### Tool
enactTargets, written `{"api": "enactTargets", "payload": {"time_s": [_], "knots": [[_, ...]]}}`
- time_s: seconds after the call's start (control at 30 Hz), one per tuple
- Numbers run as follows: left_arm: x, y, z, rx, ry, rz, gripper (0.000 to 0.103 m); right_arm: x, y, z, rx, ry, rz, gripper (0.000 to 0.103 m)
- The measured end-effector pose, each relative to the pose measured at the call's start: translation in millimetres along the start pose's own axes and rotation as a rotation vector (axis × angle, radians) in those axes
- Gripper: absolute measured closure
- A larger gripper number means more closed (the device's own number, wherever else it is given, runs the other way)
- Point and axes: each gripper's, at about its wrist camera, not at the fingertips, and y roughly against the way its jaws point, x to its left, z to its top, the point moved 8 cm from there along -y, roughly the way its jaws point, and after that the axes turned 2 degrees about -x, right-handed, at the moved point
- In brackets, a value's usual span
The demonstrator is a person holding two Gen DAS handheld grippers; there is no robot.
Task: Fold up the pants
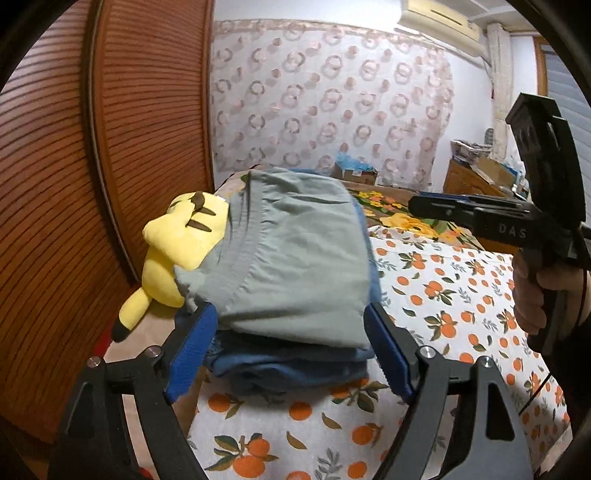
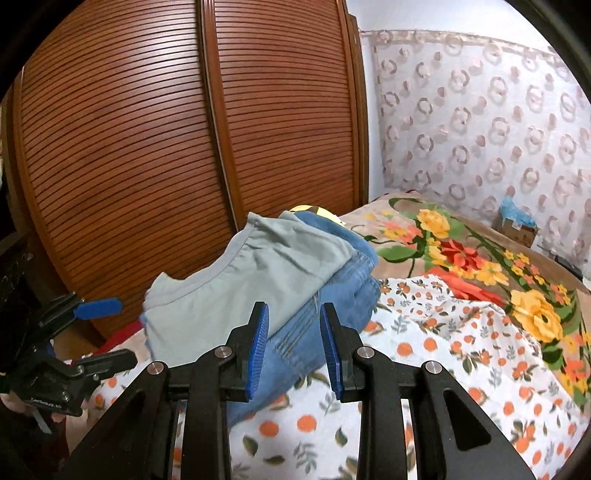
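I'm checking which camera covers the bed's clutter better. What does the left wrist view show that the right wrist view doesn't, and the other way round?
Only the left wrist view shows the whole yellow plush toy beside the stack, the air conditioner and the wooden cabinet with clutter. Only the right wrist view shows the second wardrobe door and the jeans' stitched seam. Both show the folded grey pants on the blue jeans, the orange-print sheet, floral blanket, and both grippers open.
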Motion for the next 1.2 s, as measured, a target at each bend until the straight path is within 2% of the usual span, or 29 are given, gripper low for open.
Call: {"api": "enactTargets", "payload": {"time_s": [0.6, 0.8, 0.87, 1.03, 1.2], "knots": [[-60.9, 20.0, -10.5, -0.008, -0.066, -0.124, 0.021, 24.5, 106.3, -64.3, -0.028, -0.078, -0.137, 0.073], [-77.0, 20.6, -13.1, -0.002, -0.077, -0.144, 0.021, 35.3, 134.9, -73.4, -0.037, -0.094, -0.198, 0.072], [-82.3, 21.3, -14.3, -0.001, -0.078, -0.163, 0.021, 39.1, 144.6, -77.4, -0.043, -0.104, -0.219, 0.064], [-94.9, 24.7, -16.4, -0.005, -0.097, -0.149, 0.021, 48.9, 167.7, -89.6, -0.051, -0.116, -0.275, 0.052], [-102.7, 34.8, -20.7, -0.014, -0.094, -0.173, 0.021, 57.6, 190.6, -104.4, -0.054, -0.140, -0.330, 0.029]]}}
